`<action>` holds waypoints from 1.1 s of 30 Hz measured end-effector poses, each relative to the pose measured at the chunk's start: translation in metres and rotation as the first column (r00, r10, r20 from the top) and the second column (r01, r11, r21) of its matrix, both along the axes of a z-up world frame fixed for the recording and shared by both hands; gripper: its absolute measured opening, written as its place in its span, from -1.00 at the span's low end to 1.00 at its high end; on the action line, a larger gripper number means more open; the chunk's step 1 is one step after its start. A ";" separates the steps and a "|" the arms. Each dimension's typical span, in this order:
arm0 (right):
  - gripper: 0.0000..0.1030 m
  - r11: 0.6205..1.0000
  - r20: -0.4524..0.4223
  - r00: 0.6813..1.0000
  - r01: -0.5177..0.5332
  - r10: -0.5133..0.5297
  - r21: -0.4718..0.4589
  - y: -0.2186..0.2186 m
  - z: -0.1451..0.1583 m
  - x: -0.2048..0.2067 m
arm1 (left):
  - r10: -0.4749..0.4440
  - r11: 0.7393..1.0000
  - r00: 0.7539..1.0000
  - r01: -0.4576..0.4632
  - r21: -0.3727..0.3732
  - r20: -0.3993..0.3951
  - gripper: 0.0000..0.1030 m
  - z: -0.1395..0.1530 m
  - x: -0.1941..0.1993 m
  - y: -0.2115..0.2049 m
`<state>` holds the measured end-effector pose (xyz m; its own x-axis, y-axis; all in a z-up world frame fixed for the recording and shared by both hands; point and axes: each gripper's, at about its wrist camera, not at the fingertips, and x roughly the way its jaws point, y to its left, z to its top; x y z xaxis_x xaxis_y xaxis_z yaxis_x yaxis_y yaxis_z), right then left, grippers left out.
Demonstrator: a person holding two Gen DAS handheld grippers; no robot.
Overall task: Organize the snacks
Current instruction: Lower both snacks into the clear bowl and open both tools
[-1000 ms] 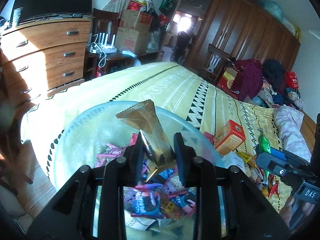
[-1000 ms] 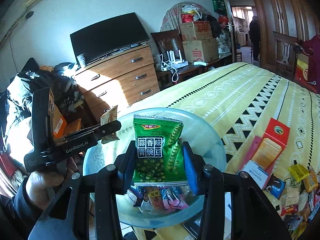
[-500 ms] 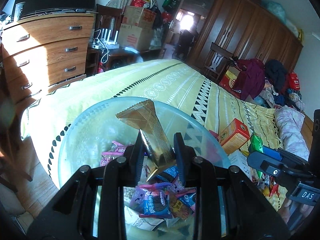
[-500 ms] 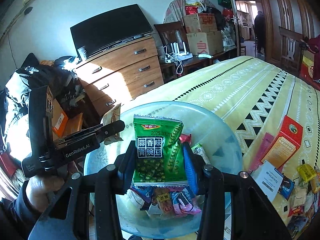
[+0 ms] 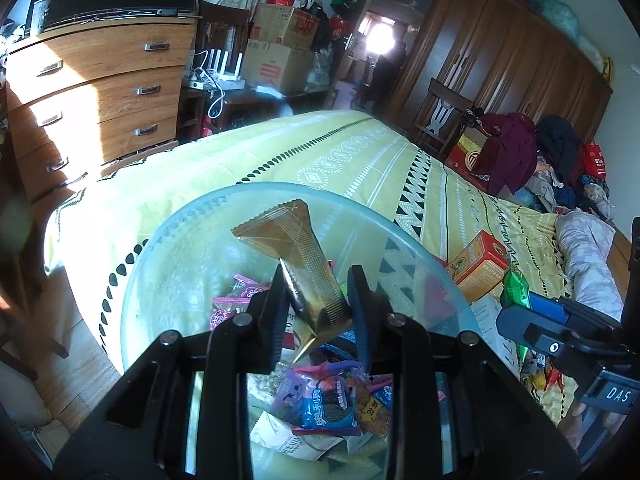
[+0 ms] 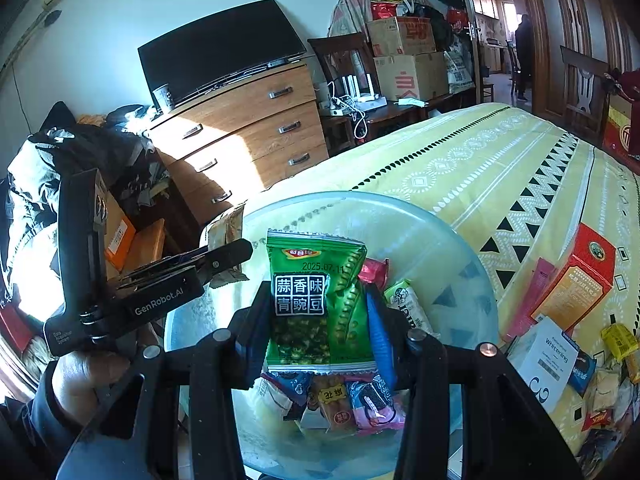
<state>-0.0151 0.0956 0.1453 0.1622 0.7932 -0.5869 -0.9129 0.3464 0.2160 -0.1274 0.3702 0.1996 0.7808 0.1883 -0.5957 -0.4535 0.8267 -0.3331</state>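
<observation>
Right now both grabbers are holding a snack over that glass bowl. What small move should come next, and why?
Probably open the right gripper and let the green pea packet drop. It hangs directly above the glass bowl, where other snacks already lie. The left gripper could release its gold packet afterwards.

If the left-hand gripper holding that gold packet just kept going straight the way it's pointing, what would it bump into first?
Probably the far inside wall of the glass bowl. The left gripper, shut on the gold packet, points across the bowl above the snack pile. Depth is hard to judge; aimed slightly higher, it would clear the rim and meet the yellow bedspread.
</observation>
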 end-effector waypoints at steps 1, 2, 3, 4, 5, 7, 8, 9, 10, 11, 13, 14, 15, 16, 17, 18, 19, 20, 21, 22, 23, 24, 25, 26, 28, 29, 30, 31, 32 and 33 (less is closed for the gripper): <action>-0.07 1.000 -0.001 1.000 -0.001 0.001 -0.002 0.001 0.000 0.000 | 0.000 1.000 1.000 0.000 -0.001 -0.002 -0.44 -0.001 0.000 0.001; -0.07 1.000 -0.002 1.000 -0.001 0.001 -0.004 0.002 -0.001 0.000 | 0.001 1.000 1.000 -0.001 -0.001 -0.006 -0.44 -0.002 0.001 0.001; -0.07 1.000 -0.003 1.000 -0.002 0.002 -0.005 0.003 -0.002 0.000 | 0.002 1.000 1.000 -0.002 -0.002 -0.009 -0.44 -0.002 0.001 0.002; -0.07 1.000 -0.005 1.000 -0.003 0.002 -0.007 0.004 -0.003 0.001 | 0.003 1.000 1.000 -0.003 -0.004 -0.011 -0.44 -0.003 0.001 0.002; -0.07 1.000 -0.007 1.000 -0.003 0.003 -0.008 0.005 -0.004 0.001 | 0.004 1.000 1.000 -0.004 -0.004 -0.014 -0.43 -0.003 0.001 0.002; -0.07 1.000 -0.009 1.000 -0.004 0.004 -0.011 0.005 -0.006 0.001 | 0.006 1.000 1.000 -0.006 -0.004 -0.018 -0.43 -0.004 0.001 0.003; -0.07 1.000 -0.009 1.000 -0.004 0.004 -0.012 0.005 -0.007 0.002 | 0.008 1.000 1.000 -0.008 -0.003 -0.020 -0.43 -0.004 0.001 0.003; -0.07 1.000 -0.012 1.000 -0.004 0.004 -0.013 0.005 -0.008 0.003 | 0.008 1.000 1.000 -0.008 -0.002 -0.021 -0.44 -0.004 0.001 0.004; -0.07 1.000 -0.013 1.000 -0.003 0.003 -0.014 0.005 -0.008 0.003 | 0.007 1.000 1.000 -0.007 0.000 -0.021 -0.44 -0.004 0.001 0.003; -0.07 1.000 -0.015 1.000 -0.001 0.001 -0.015 0.005 -0.008 0.003 | 0.007 1.000 1.000 -0.006 0.002 -0.022 -0.44 -0.004 0.001 0.003; -0.07 1.000 -0.020 1.000 0.002 -0.003 -0.015 0.004 -0.009 0.005 | 0.005 1.000 1.000 -0.005 0.005 -0.023 -0.43 -0.003 0.002 0.001; -0.07 1.000 -0.021 1.000 0.004 -0.004 -0.014 0.003 -0.010 0.006 | 0.004 1.000 1.000 -0.004 0.006 -0.023 -0.43 -0.003 0.003 0.001; -0.07 1.000 -0.023 1.000 0.006 -0.006 -0.014 0.002 -0.010 0.006 | 0.003 1.000 1.000 -0.002 0.007 -0.024 -0.43 -0.003 0.003 0.000; -0.07 1.000 -0.025 1.000 0.008 -0.008 -0.013 0.002 -0.010 0.007 | 0.001 1.000 1.000 -0.001 0.007 -0.024 -0.43 -0.003 0.004 0.000; -0.07 1.000 -0.026 1.000 0.009 -0.009 -0.013 0.001 -0.010 0.007 | 0.000 1.000 1.000 0.000 0.008 -0.024 -0.43 -0.003 0.004 -0.001; -0.07 1.000 -0.027 1.000 0.010 -0.010 -0.014 0.000 -0.010 0.008 | -0.001 1.000 1.000 0.002 0.008 -0.025 -0.43 -0.003 0.005 -0.001; -0.07 1.000 -0.028 1.000 0.010 -0.010 -0.014 0.000 -0.011 0.008 | -0.003 1.000 1.000 0.003 0.006 -0.027 -0.43 -0.004 0.005 -0.001; -0.07 1.000 -0.031 0.999 0.009 -0.009 -0.015 0.000 -0.011 0.009 | -0.004 1.000 1.000 0.004 0.006 -0.028 -0.43 -0.005 0.005 -0.001; -0.07 1.000 -0.034 0.999 0.008 -0.009 -0.016 0.000 -0.013 0.009 | -0.003 1.000 1.000 0.003 0.005 -0.030 -0.43 -0.005 0.005 -0.001; -0.07 1.000 -0.036 0.999 0.007 -0.008 -0.016 0.000 -0.013 0.009 | -0.002 1.000 0.999 0.002 0.005 -0.032 -0.43 -0.006 0.006 0.000; -0.07 1.000 -0.038 0.999 0.007 -0.007 -0.017 0.000 -0.014 0.009 | -0.001 1.000 0.999 0.001 0.002 -0.034 -0.43 -0.007 0.006 0.001; -0.07 1.000 -0.038 0.999 0.006 -0.007 -0.018 0.000 -0.014 0.008 | -0.001 1.000 0.999 0.001 0.001 -0.036 -0.43 -0.008 0.006 0.001; -0.07 1.000 -0.039 0.999 0.005 -0.006 -0.019 0.000 -0.015 0.008 | 0.000 1.000 0.999 0.000 0.001 -0.038 -0.43 -0.008 0.006 0.001; -0.07 1.000 -0.039 0.999 0.003 -0.004 -0.021 0.002 -0.015 0.007 | 0.000 1.000 0.999 0.000 0.000 -0.038 -0.43 -0.009 0.005 0.002; -0.07 1.000 -0.040 0.999 0.000 0.000 -0.022 0.003 -0.016 0.007 | 0.001 1.000 0.999 -0.001 0.001 -0.040 -0.43 -0.008 0.006 0.003; -0.07 1.000 -0.040 0.999 -0.001 0.000 -0.023 0.004 -0.017 0.007 | 0.001 1.000 0.999 -0.001 0.001 -0.041 -0.43 -0.009 0.006 0.003; -0.07 1.000 -0.041 0.999 -0.001 0.000 -0.024 0.005 -0.017 0.007 | 0.001 1.000 0.999 -0.001 0.000 -0.042 -0.43 -0.009 0.006 0.004; -0.07 1.000 -0.042 0.999 -0.002 0.001 -0.025 0.005 -0.018 0.007 | 0.001 1.000 0.999 -0.001 0.000 -0.042 -0.43 -0.010 0.006 0.004; -0.07 1.000 -0.044 0.999 -0.002 0.001 -0.026 0.006 -0.019 0.007 | 0.001 1.000 0.999 -0.002 -0.001 -0.043 -0.43 -0.010 0.006 0.005; -0.07 0.999 -0.045 0.999 -0.002 0.001 -0.032 0.006 -0.019 0.007 | 0.002 1.000 0.999 -0.002 -0.002 -0.044 -0.43 -0.011 0.006 0.005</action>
<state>-0.0086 0.1013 0.1263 0.1337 0.7744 -0.6184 -0.9030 0.3523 0.2460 -0.1212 0.3753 0.1889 0.7536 0.1881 -0.6298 -0.4690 0.8253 -0.3147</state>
